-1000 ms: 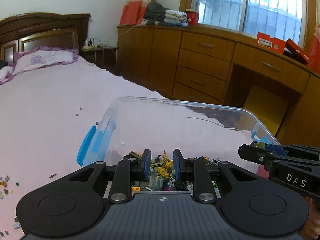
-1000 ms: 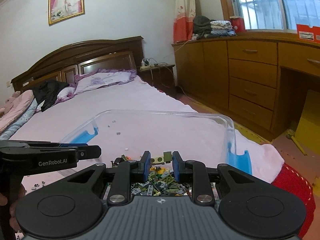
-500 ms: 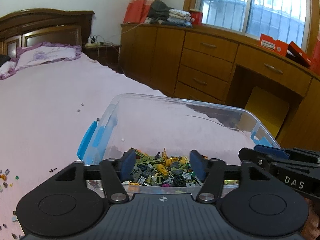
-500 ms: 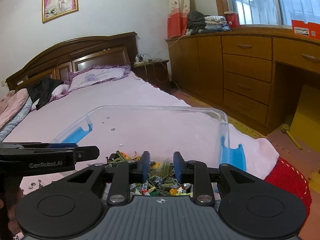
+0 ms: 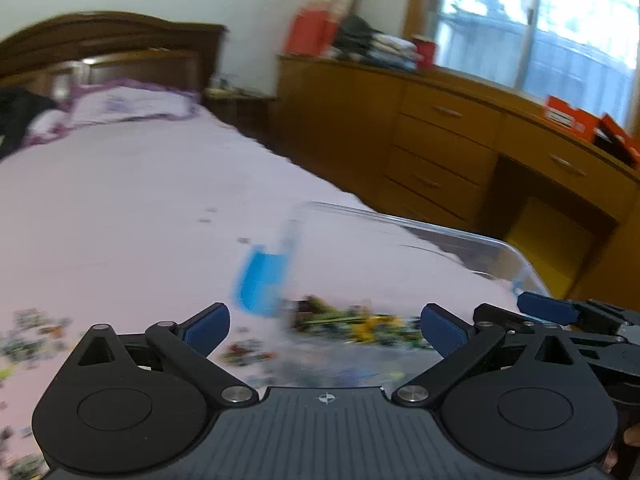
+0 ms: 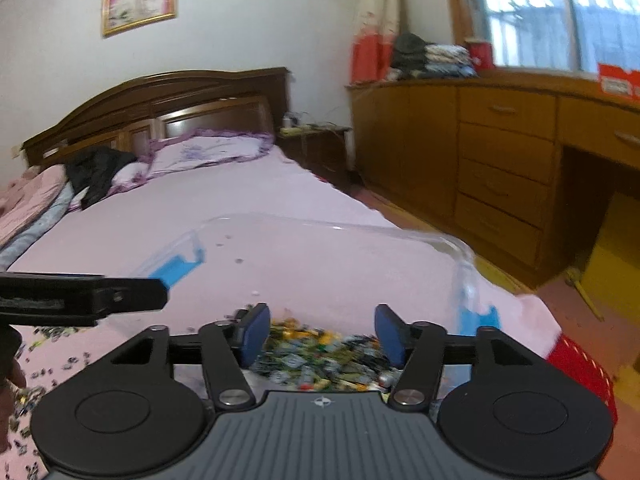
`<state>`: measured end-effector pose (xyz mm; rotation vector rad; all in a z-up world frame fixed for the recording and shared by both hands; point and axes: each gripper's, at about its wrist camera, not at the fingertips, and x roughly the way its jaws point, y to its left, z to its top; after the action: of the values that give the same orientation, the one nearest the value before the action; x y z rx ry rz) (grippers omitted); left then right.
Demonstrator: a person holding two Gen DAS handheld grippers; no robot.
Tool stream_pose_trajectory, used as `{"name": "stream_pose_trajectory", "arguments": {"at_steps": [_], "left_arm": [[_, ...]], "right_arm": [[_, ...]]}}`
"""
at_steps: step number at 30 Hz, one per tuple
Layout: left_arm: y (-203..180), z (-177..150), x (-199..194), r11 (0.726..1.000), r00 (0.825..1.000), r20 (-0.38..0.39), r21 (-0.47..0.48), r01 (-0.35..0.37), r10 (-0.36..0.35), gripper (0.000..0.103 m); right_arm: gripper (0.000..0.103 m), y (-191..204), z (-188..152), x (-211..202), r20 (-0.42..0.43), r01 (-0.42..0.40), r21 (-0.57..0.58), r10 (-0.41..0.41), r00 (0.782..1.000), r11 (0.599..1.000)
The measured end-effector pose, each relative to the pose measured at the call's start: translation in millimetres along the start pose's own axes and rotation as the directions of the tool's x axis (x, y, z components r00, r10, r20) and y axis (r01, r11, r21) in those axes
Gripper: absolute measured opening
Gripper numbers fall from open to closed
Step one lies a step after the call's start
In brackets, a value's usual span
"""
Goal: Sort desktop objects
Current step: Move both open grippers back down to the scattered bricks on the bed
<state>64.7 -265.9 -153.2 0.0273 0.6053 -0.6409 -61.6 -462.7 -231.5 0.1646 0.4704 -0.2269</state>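
A clear plastic bin (image 5: pixel 420 224) (image 6: pixel 360 232) with blue latches rests on the pink bed sheet. A heap of small coloured toy bricks (image 5: pixel 360 326) (image 6: pixel 320 354) lies in its near end. My left gripper (image 5: pixel 326 328) hangs over the bin's left near corner, jaws opening wide, nothing between them. My right gripper (image 6: pixel 320 334) hovers above the brick heap, jaws opening, nothing gripped. Each gripper shows at the edge of the other's view. More loose bricks (image 5: pixel 32 332) (image 6: pixel 44 364) lie scattered on the sheet left of the bin.
The bed (image 6: pixel 200 208) stretches back to a dark wooden headboard (image 6: pixel 160 100) with pillows and a black garment. A wooden dresser and desk (image 6: pixel 500 152) runs along the right under the window. A red cushion (image 6: pixel 580 364) sits at the bed's right corner.
Both grippers' jaws spread apart, the left much wider. The left gripper swung leftward and rose a little, so the bin slid right in its view. The right view lifted slightly.
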Motion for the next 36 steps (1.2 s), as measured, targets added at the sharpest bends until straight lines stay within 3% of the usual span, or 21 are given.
{"name": "stream_pose_trajectory", "arguments": {"at_steps": [3,5,7,10,15,19,21,30,36], "left_arm": [[20.5,-8.5,-27.8,0.997,0.998,0.019,-0.044,-0.056,0.057,0.103],[37.6,-17.7,-38.0,0.987,0.991,-0.020,-0.082,-0.137,0.135,0.103],[55.3,-28.2,-46.0,0.970,0.977,-0.067,-0.124,-0.211,0.204,0.103],[83.3,-47.3,-55.9,0.932,0.948,-0.150,-0.193,-0.306,0.280,0.103],[126.7,-78.2,-81.5,0.869,0.906,-0.237,-0.280,-0.409,0.350,0.103],[155.2,-104.7,-110.4,0.841,0.898,-0.250,-0.329,-0.430,0.361,0.103],[169.3,-113.6,-123.2,0.834,0.900,-0.249,-0.347,-0.428,0.358,0.103],[216.2,-135.4,-151.4,0.809,0.901,-0.255,-0.401,-0.429,0.351,0.103],[211.7,-141.6,-150.5,0.812,0.901,-0.261,-0.399,-0.426,0.345,0.103]], "right_arm": [[0.064,20.4,5.5,-2.5,-0.001,-0.065,-0.046,0.065,0.998,0.997],[0.066,36.3,10.4,-2.2,-0.012,-0.121,-0.072,0.120,0.993,0.990],[0.072,54.3,15.5,-1.8,-0.038,-0.192,-0.103,0.189,0.981,0.976],[0.077,90.5,20.5,0.0,-0.107,-0.316,-0.174,0.301,0.948,0.933],[0.079,164.0,25.1,5.1,-0.295,-0.514,-0.272,0.438,0.849,0.813],[0.079,219.4,19.1,18.0,-0.509,-0.617,-0.232,0.447,0.736,0.752],[0.079,239.5,13.3,23.2,-0.566,-0.626,-0.205,0.430,0.703,0.752],[0.079,279.4,-14.7,4.9,-0.617,-0.610,-0.143,0.412,0.671,0.780],[0.081,290.1,-43.0,7.5,-0.586,-0.591,-0.177,0.398,0.706,0.787]]}}
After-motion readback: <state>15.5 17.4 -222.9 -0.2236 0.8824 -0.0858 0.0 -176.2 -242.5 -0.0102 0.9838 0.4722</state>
